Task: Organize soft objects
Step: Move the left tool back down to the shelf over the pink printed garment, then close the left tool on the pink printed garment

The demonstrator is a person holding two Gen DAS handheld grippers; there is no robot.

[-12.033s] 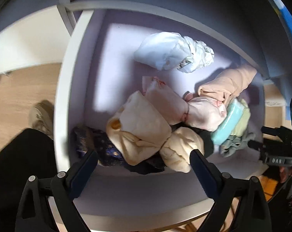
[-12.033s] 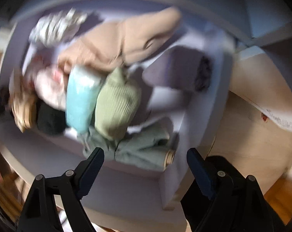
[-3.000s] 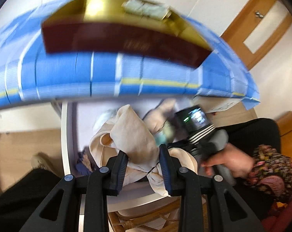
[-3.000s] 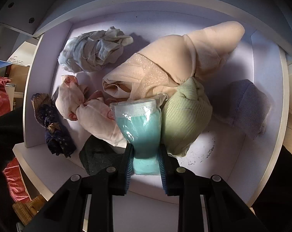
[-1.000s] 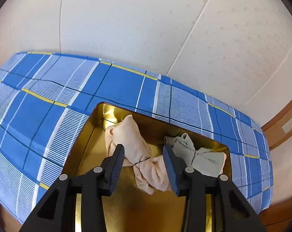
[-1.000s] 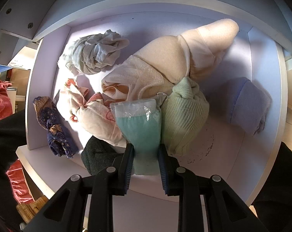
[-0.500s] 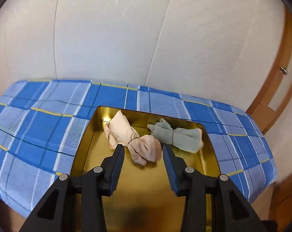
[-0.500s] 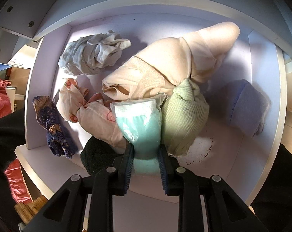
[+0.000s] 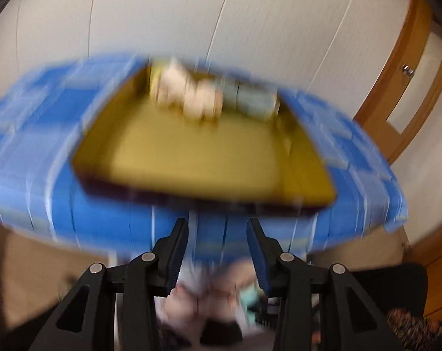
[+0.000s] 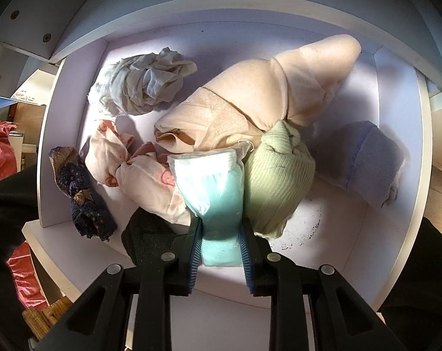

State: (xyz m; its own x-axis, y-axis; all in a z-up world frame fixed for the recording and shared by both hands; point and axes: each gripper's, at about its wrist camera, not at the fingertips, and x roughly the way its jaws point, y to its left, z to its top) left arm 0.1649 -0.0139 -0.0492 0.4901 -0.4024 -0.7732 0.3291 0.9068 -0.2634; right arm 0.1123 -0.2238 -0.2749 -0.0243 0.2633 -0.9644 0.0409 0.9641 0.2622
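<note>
My left gripper (image 9: 217, 231) is open and empty, pulled back from a gold tray (image 9: 191, 158) on a blue checked cloth (image 9: 54, 193); the view is blurred. A cream bundle (image 9: 188, 93) and a grey-green bundle (image 9: 253, 96) lie at the tray's far end. My right gripper (image 10: 221, 231) is shut on a turquoise wrapped bundle (image 10: 218, 193) in a white shelf cubby (image 10: 332, 234). Beside it lie a green knit bundle (image 10: 279, 181), a pink patterned bundle (image 10: 133, 172), a large peach bundle (image 10: 265, 99) and a dark bundle (image 10: 145, 239).
In the cubby there are also a grey crumpled cloth (image 10: 145, 82), a lavender roll (image 10: 364, 161) at the right and a navy patterned bundle (image 10: 80, 199) by the left wall. A wooden door (image 9: 405, 82) stands right of the cloth-covered top.
My left gripper has drawn back and down from the tray, fast enough to blur the view; the cream bundle stays in the tray. My right gripper keeps its hold on the turquoise bundle, hardly moved.
</note>
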